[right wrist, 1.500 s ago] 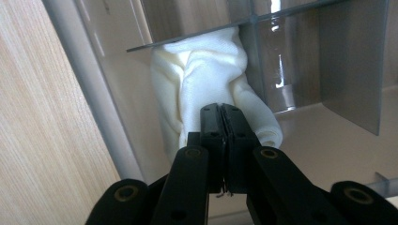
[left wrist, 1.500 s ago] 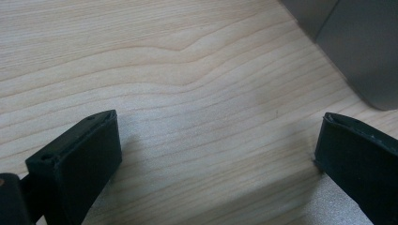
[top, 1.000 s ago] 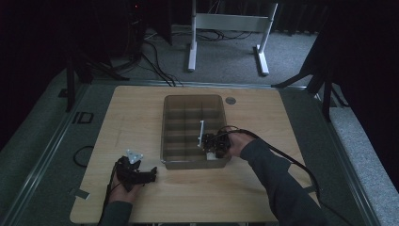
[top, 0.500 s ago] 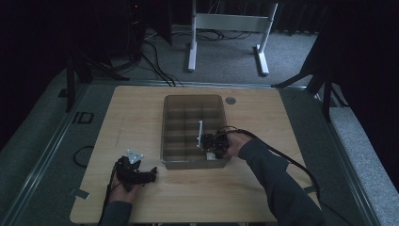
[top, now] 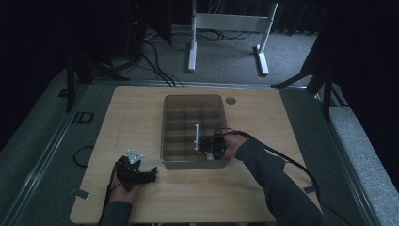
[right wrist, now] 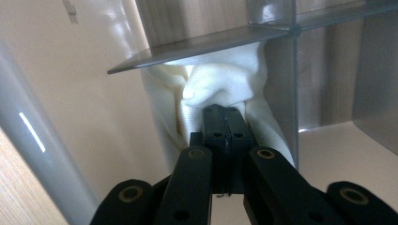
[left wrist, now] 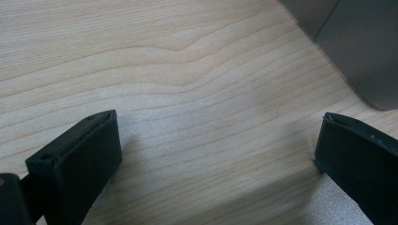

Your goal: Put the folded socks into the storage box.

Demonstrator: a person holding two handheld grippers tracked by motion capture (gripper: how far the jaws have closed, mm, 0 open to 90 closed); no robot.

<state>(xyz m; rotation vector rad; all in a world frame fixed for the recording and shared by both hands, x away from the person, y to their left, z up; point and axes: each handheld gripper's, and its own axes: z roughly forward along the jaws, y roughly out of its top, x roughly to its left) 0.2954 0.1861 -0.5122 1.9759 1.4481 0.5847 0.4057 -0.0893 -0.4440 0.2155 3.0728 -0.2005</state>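
Now your right gripper (right wrist: 224,123) pinches a cream cloth (right wrist: 220,89) shut-jawed inside the grey divided bin (top: 169,136), its 5 o'clock compartment; your left gripper (top: 136,173) rests wide open, empty, on the tabletop (top: 131,117).

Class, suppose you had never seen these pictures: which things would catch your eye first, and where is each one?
The grey divided box at the middle of the wooden table stands out first. At its near right corner, the right gripper is shut, its fingers pushed into a bunched cream cloth inside a compartment. The left gripper rests open on the bare table, to the box's near left.
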